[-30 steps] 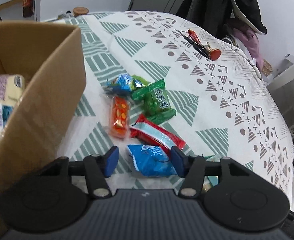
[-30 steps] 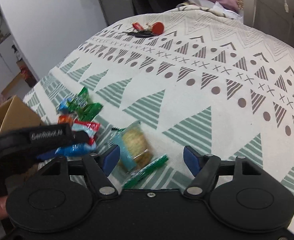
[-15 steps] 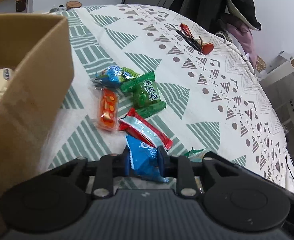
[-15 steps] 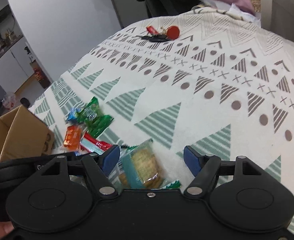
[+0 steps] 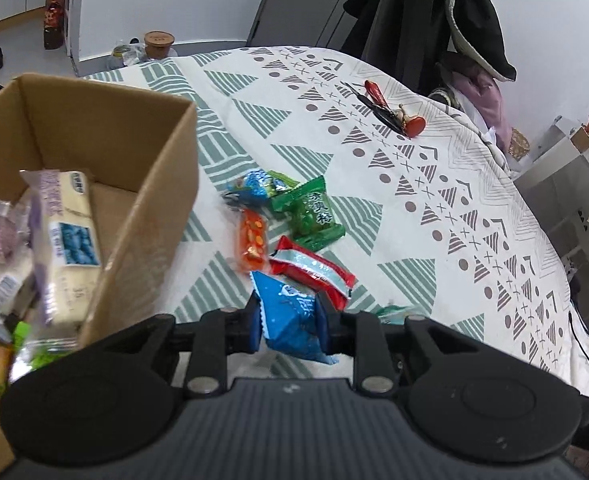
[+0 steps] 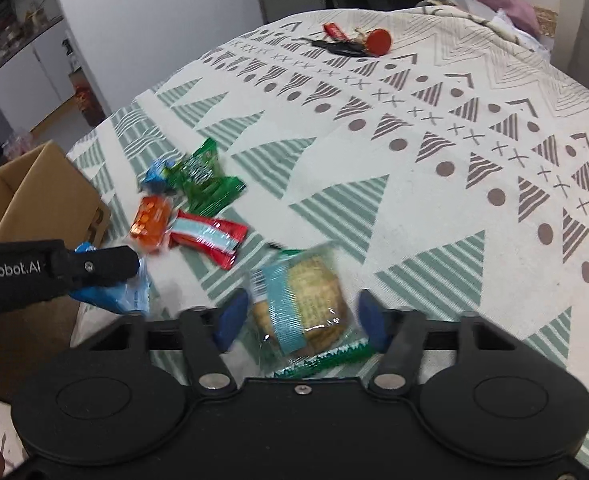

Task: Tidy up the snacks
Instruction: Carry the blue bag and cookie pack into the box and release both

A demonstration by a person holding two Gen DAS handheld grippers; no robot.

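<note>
Left wrist view: the left gripper (image 5: pixel 288 322) pinches a crinkled blue packet (image 5: pixel 290 316) in its jaws, lifted just right of the box (image 5: pixel 150 184). The right gripper (image 6: pixel 300 316) has its jaws closing around a clear cracker pack (image 6: pixel 302 300) on the counter (image 6: pixel 434 200), pads not yet touching it.
</note>
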